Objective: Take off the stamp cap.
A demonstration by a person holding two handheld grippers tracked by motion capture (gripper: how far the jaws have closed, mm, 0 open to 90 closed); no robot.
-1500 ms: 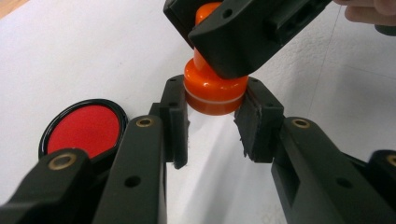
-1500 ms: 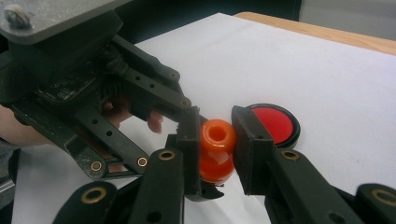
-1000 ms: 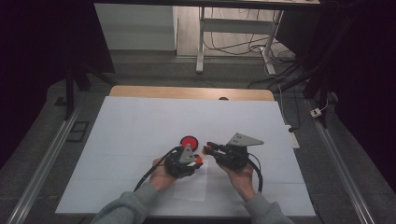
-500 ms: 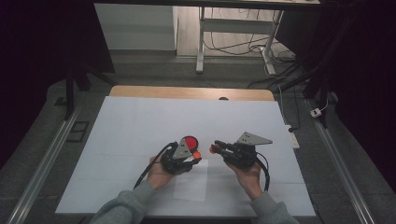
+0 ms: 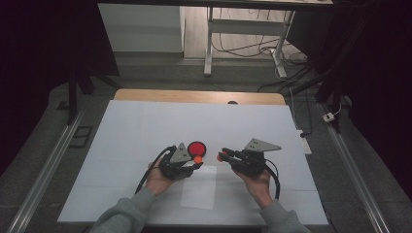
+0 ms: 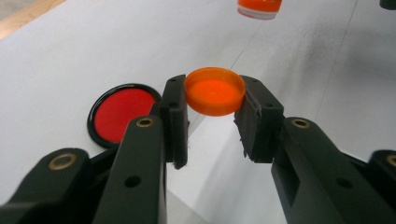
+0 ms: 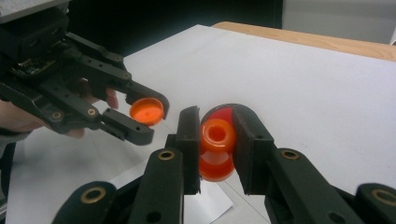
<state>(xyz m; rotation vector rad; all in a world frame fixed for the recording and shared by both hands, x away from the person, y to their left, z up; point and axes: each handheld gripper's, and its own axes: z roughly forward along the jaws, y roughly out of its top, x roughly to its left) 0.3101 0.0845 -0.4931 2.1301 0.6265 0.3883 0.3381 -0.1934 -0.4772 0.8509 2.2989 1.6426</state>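
Note:
My left gripper [image 6: 212,100] is shut on a small orange cap [image 6: 215,91], holding it by its rim above the white table. In the high view that left gripper [image 5: 194,160] hangs left of centre with the cap [image 5: 197,158] at its tip. My right gripper [image 7: 215,140] is shut on a small orange bottle [image 7: 217,151], its open mouth facing the camera. The right gripper [image 5: 222,156] sits a short gap to the right of the left one, and the two tips point toward each other. The right gripper view shows the left gripper [image 7: 140,114] with the cap [image 7: 146,111] held apart from the bottle.
A flat red disc with a black rim [image 5: 197,147] lies on the white table sheet [image 5: 121,136] just behind the left gripper. A lighter paper rectangle [image 5: 200,191] lies near the front edge. A wooden strip [image 5: 194,95] runs along the far edge.
The two grippers have drawn apart: the left one with the cap shifted left and rose a little, leaving a gap between cap and bottle. The right hand barely moved.

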